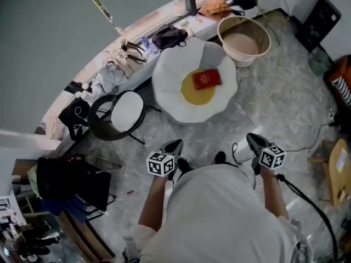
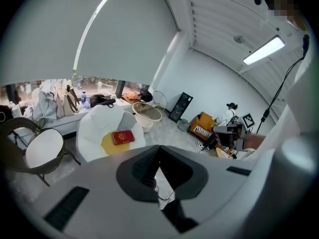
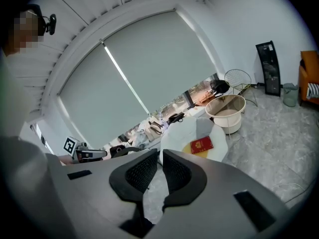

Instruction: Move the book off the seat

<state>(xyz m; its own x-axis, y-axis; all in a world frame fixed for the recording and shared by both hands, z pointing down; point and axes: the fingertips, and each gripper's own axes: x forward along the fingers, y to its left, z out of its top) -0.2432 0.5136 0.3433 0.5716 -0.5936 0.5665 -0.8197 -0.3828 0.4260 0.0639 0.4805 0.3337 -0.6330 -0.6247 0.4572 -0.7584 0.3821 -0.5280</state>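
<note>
Book: the red book [image 1: 207, 79] lies flat on the yellow seat cushion [image 1: 193, 96] of the white petal-shaped chair [image 1: 164, 78].
Direction: ahead of both grippers and well apart from them, across the floor.
Long axis: roughly crosswise to the person, slightly tilted.
Left gripper [image 1: 175, 145]: jaws pressed together, nothing between them.
Right gripper [image 1: 253, 141]: jaws all but touching, empty.
Nearer hand: neither clearly; the book sits between their lines of reach.

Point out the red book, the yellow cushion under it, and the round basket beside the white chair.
red book [image 1: 207, 79], head view, middle of its cover.
yellow cushion [image 1: 196, 96], head view, bare part clear of the book.
round basket [image 1: 241, 43], head view, bare inside bottom.
</note>
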